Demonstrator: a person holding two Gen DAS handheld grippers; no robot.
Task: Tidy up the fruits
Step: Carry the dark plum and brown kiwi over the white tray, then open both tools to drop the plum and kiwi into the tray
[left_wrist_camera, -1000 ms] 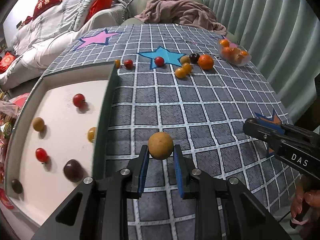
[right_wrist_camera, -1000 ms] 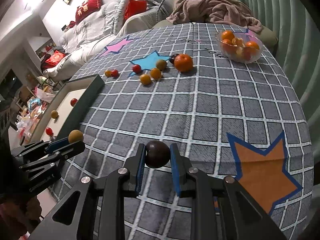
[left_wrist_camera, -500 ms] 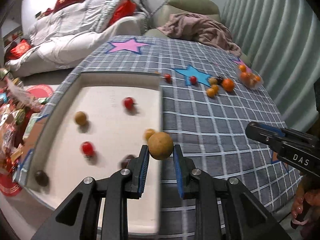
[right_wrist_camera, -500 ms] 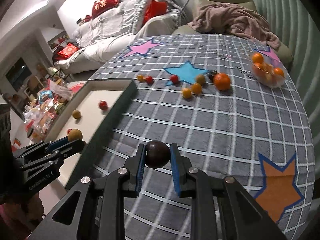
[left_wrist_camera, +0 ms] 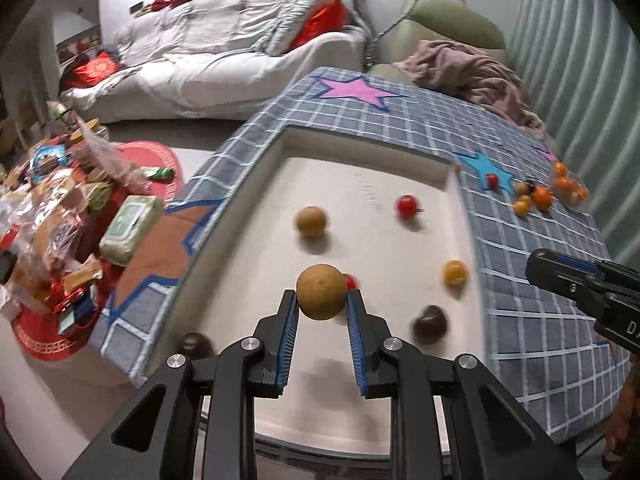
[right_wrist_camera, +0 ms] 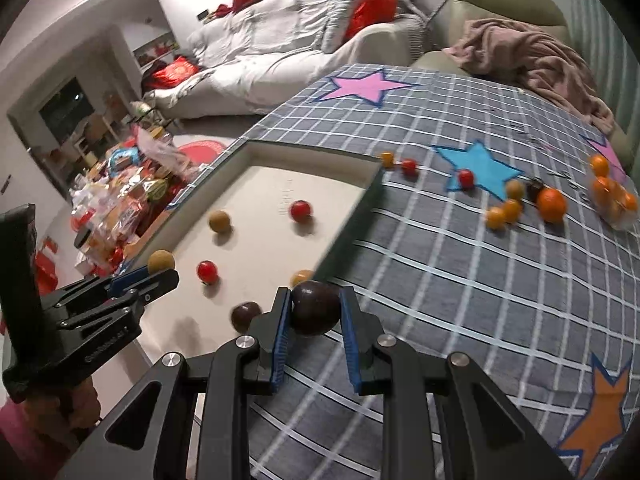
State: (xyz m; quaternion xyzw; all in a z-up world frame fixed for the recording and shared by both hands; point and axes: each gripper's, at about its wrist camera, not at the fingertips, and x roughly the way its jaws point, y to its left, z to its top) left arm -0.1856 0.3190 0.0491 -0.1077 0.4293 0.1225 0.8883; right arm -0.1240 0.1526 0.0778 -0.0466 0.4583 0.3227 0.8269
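Note:
My left gripper (left_wrist_camera: 322, 310) is shut on a tan round fruit (left_wrist_camera: 321, 291) and holds it above the white tray (left_wrist_camera: 360, 176); it also shows in the right wrist view (right_wrist_camera: 158, 270). My right gripper (right_wrist_camera: 314, 310) is shut on a dark purple fruit (right_wrist_camera: 315, 307) above the tray's right rim (right_wrist_camera: 352, 216). In the tray lie a tan fruit (left_wrist_camera: 311, 221), a red tomato (left_wrist_camera: 407, 206), an orange fruit (left_wrist_camera: 455, 272), a dark fruit (left_wrist_camera: 430, 322) and another dark one (left_wrist_camera: 195, 345).
Loose fruits lie on the checked cloth at the far right: an orange (right_wrist_camera: 552, 204), small orange fruits (right_wrist_camera: 504, 212), red tomatoes (right_wrist_camera: 465, 178). A clear bowl of oranges (right_wrist_camera: 612, 196) stands further right. Snack packets (left_wrist_camera: 60, 208) lie left of the table.
Both grippers have moved left with their fruits. The left one has gone from above the cloth to above the tray. The right one has come to the tray's right rim.

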